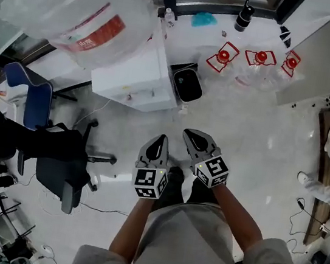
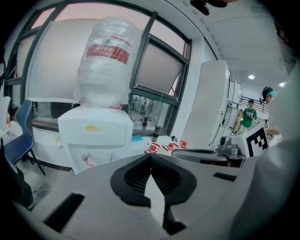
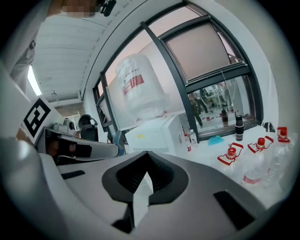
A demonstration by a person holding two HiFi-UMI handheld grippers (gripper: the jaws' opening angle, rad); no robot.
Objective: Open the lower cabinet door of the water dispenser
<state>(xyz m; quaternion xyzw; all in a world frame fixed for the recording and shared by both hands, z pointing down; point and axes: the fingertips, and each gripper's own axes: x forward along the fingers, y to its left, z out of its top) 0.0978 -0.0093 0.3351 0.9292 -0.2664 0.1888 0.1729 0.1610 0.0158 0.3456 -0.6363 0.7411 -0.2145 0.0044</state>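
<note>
Head view, counted by kind. One water dispenser (image 1: 138, 72), bearing one large bottle (image 1: 79, 5). Three clear jugs with red caps stand on the floor: left jug (image 1: 223, 57), middle jug (image 1: 261, 58), right jug (image 1: 291, 61). One black flask (image 1: 244, 16), one blue cloth (image 1: 204, 20) and one black bin (image 1: 188, 84). Two chairs: one blue chair (image 1: 31, 99) and one black chair (image 1: 65, 162). Two grippers, left gripper (image 1: 164, 139) and right gripper (image 1: 188, 133), each carrying one marker cube: left cube (image 1: 149, 182), right cube (image 1: 213, 169).
</note>
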